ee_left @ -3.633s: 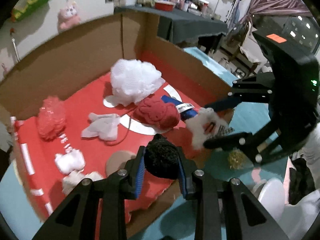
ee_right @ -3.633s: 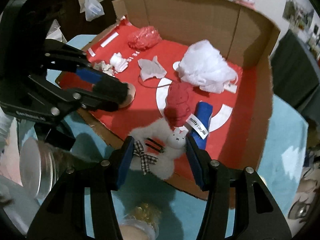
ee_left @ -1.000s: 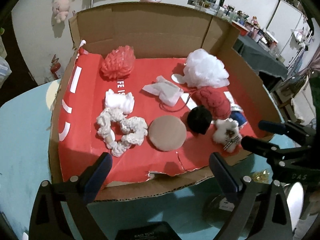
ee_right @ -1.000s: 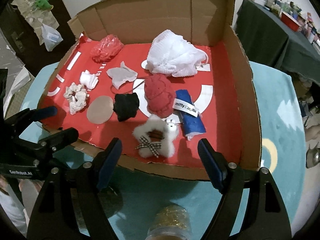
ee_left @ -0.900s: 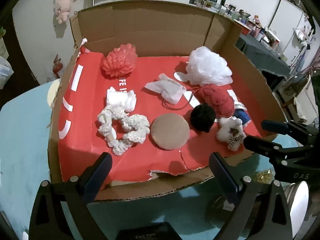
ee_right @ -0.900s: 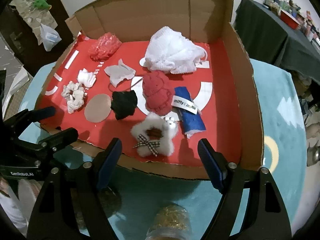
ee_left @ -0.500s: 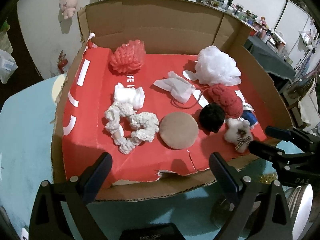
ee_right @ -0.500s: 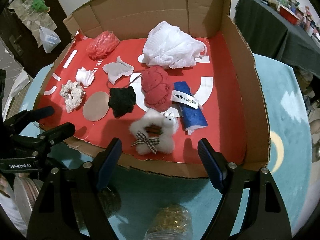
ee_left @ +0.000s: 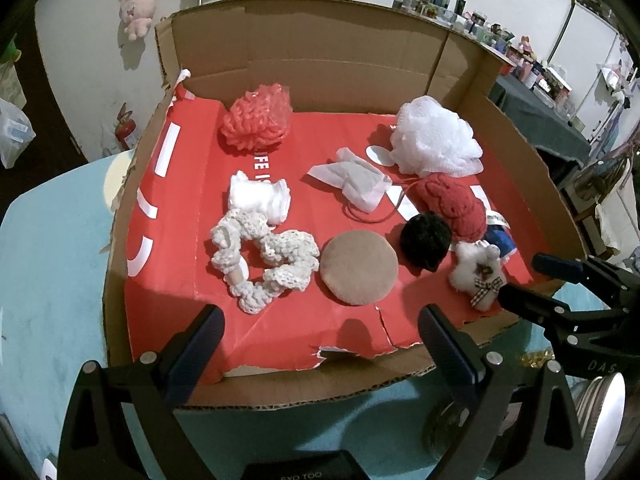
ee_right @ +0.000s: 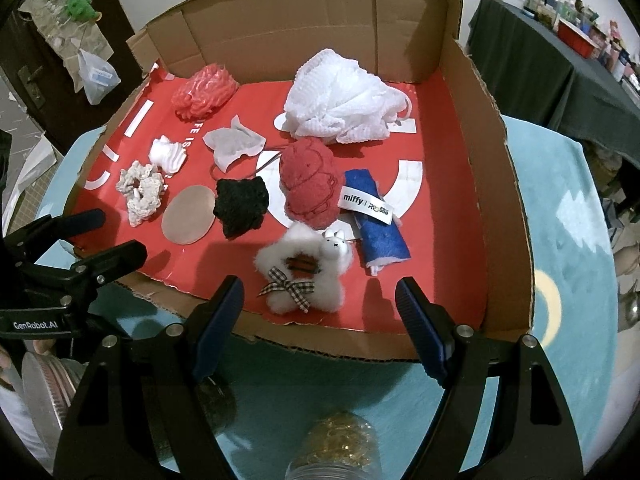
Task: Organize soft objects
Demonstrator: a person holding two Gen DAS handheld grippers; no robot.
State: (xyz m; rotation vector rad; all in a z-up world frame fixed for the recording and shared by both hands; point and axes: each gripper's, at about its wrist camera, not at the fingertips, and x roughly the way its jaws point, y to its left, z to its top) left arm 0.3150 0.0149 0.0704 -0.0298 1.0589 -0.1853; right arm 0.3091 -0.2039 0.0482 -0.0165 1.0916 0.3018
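Note:
An open cardboard box (ee_right: 492, 184) with a red floor holds several soft items. A fluffy white scrunchie with a plaid bow (ee_right: 304, 276) (ee_left: 478, 276) lies near the front edge, beside a black pom-pom (ee_right: 240, 206) (ee_left: 426, 240), a red knit piece (ee_right: 310, 182) and a blue roll (ee_right: 378, 216). Farther back are a white mesh pouf (ee_right: 340, 100), a pink pouf (ee_left: 256, 120), a crochet scrunchie (ee_left: 260, 256) and a tan round pad (ee_left: 358, 268). My left gripper (ee_left: 320, 332) and right gripper (ee_right: 320, 296) both hang open and empty just outside the box's front edge.
The box stands on a teal surface (ee_right: 560, 240). A jar of gold scourers (ee_right: 336, 448) sits under my right gripper, and metal lids (ee_left: 604, 412) lie at the front right. A dark-covered table (ee_right: 540, 52) stands behind on the right.
Earlier my left gripper was shut on the black pom-pom and my right on the fluffy scrunchie. Both items now lie in the box, and both grippers have opened and drawn back.

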